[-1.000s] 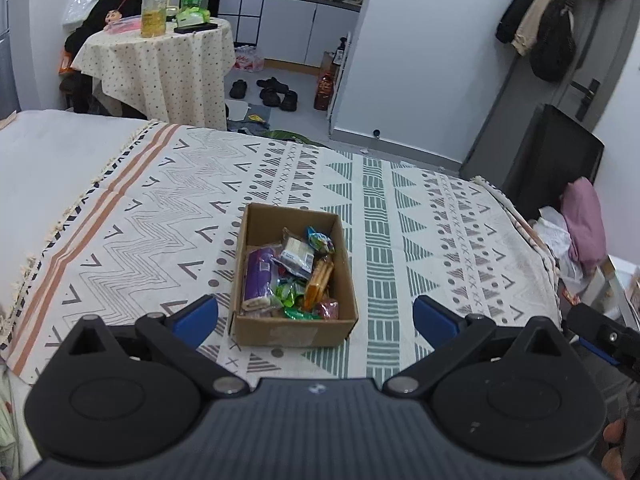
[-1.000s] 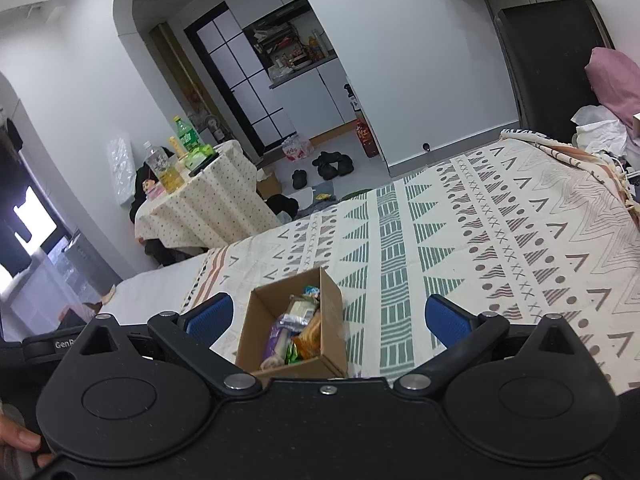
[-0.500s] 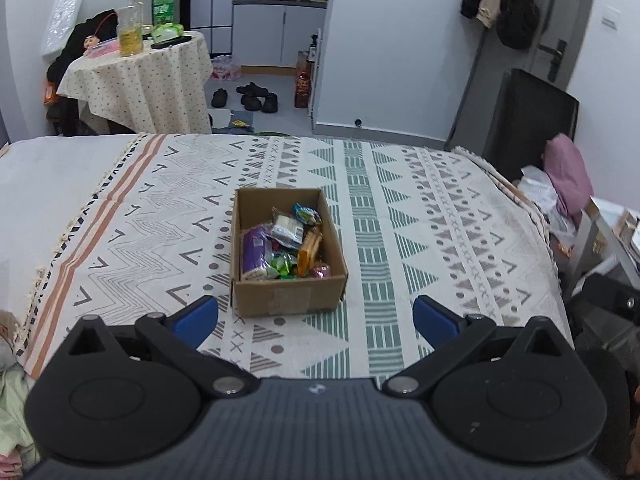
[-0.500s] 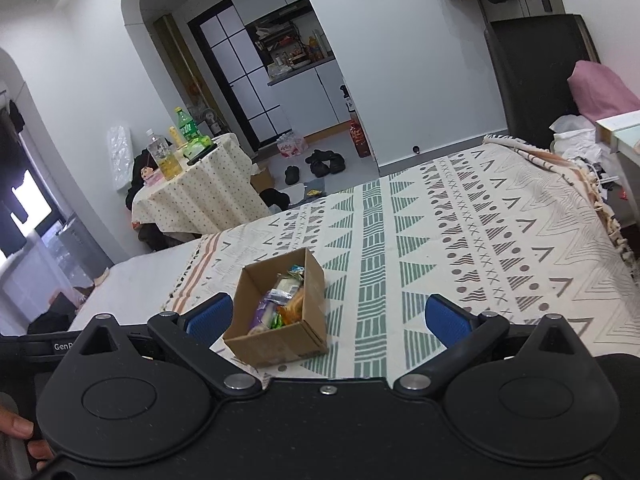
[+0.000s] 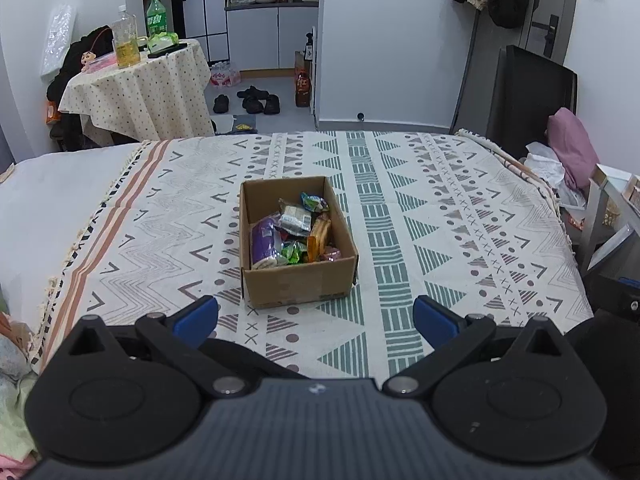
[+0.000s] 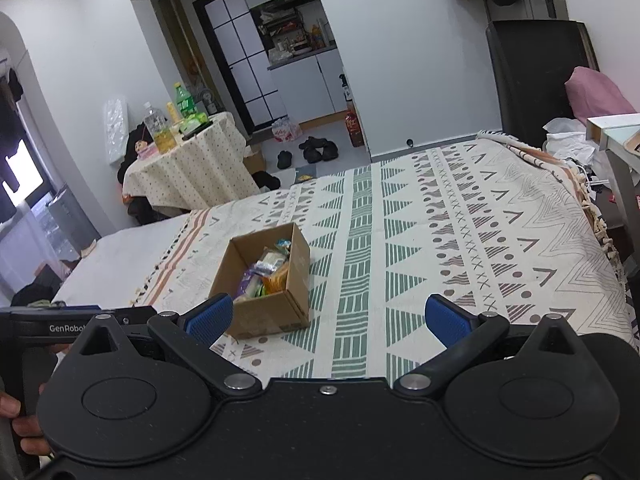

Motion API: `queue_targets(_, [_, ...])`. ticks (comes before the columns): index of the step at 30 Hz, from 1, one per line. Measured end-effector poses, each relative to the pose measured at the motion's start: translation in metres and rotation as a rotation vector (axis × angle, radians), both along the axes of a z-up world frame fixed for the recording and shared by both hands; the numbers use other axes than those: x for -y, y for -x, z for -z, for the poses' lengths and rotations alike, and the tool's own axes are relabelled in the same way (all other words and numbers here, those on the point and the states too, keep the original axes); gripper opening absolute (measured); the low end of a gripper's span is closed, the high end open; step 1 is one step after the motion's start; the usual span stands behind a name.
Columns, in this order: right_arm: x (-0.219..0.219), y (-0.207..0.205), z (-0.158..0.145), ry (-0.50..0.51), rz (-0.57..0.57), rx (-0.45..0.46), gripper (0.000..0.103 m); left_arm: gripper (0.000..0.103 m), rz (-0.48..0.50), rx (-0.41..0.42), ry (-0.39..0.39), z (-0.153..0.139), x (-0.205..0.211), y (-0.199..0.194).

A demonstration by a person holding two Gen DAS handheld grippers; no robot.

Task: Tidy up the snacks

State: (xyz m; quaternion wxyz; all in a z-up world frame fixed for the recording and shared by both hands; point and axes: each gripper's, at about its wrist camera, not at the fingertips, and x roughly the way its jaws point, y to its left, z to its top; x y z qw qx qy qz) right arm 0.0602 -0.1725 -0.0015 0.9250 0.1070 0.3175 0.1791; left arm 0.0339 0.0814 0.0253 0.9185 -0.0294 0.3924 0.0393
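Nearest, left hand-held gripper (image 5: 315, 316) with blue pads spread wide, holding nothing, poised above the near edge of the bed (image 5: 460, 208). Right hand-held gripper (image 6: 327, 316) likewise spread wide and empty, seen from a little to the right. Just beyond both, an open cardboard box (image 5: 298, 284) sitting flat on the patterned bedspread, roughly mid-bed, apart from both sets of fingers. Inside, a loose jumble of snacks (image 5: 296, 232): a purple packet (image 5: 262, 242) along the left wall, a pale wrapped pack near the middle, an orange packet (image 5: 320, 234) leaning on the right, small green sweets (image 5: 294, 252) toward the front. Probably light, crinkly and slippery film wrappers; likely soft or crushable contents, so best pinched gently across a flat face or sealed end, not squeezed hard. Box walls thin but fairly stiff, likely to slide on the cloth if pushed. Farther off, bare floor with dark shoes (image 5: 254, 100), a round worktop (image 5: 140, 84) draped in dotted cloth carrying bottles (image 5: 138, 32), then kitchen cabinets at the back.
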Motion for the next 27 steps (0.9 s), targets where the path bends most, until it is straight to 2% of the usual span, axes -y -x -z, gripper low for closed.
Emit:
queue_targets(7, [-0.0074,-0.0017,0.0077,0.012,-0.020,-0.021,0.103,0.103,-0.013,-0.017,0.008,0.0076,-0.0021,0.0004])
queue_targets(27, [-0.0022,0.0007,0.0032,0.022,-0.007,-0.008,0.103,0.103,-0.001,-0.006,0.018,0.0023,0.0026,0.0017])
